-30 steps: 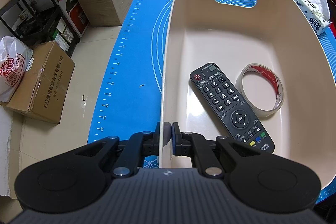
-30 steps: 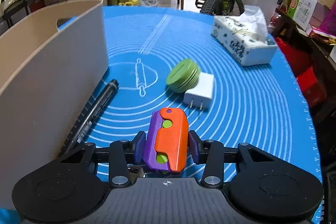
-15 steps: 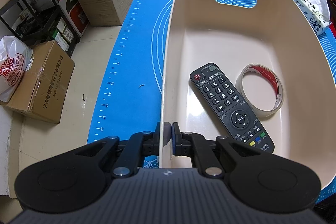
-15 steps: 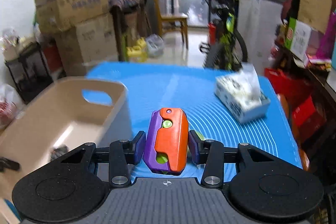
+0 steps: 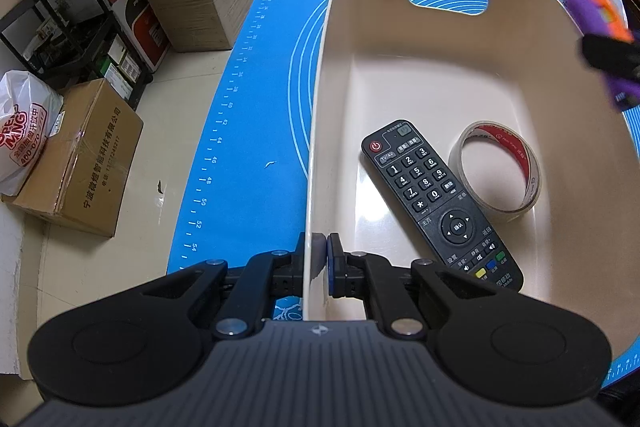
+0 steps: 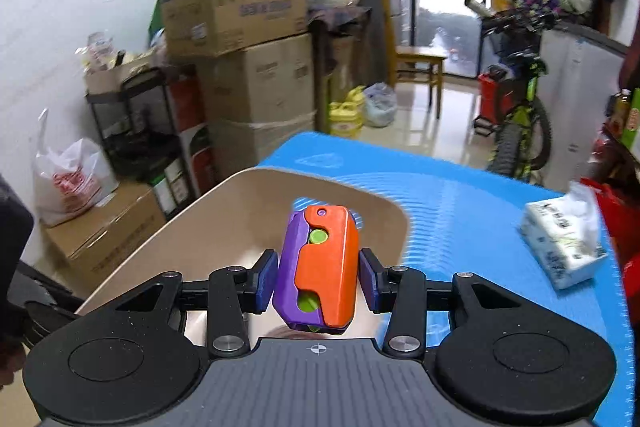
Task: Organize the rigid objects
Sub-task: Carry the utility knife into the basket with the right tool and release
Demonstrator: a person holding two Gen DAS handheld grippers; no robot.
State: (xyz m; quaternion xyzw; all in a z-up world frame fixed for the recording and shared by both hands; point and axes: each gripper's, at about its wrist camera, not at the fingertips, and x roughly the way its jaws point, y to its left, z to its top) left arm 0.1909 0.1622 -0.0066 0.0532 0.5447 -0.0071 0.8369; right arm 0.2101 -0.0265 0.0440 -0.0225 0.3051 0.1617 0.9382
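Two tools are working at once. Left tool (image 5: 316, 263) is pinching the near wall of the cream bin (image 5: 320, 131), one pad on each side of it. Right tool (image 6: 318, 273) is gripping an orange-and-purple toy (image 6: 320, 267) between its blue pads, holding it in the air over the bin's far right rim. Inside the bin a black remote (image 5: 440, 203) and a tape roll (image 5: 496, 171) are lying side by side. A tissue pack (image 6: 564, 247) is sitting on the blue worktop mat (image 6: 460, 211).

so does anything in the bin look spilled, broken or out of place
Nothing stands out. The remote and tape roll lie flat on the floor of the bin, intact, with nothing spilled around them.
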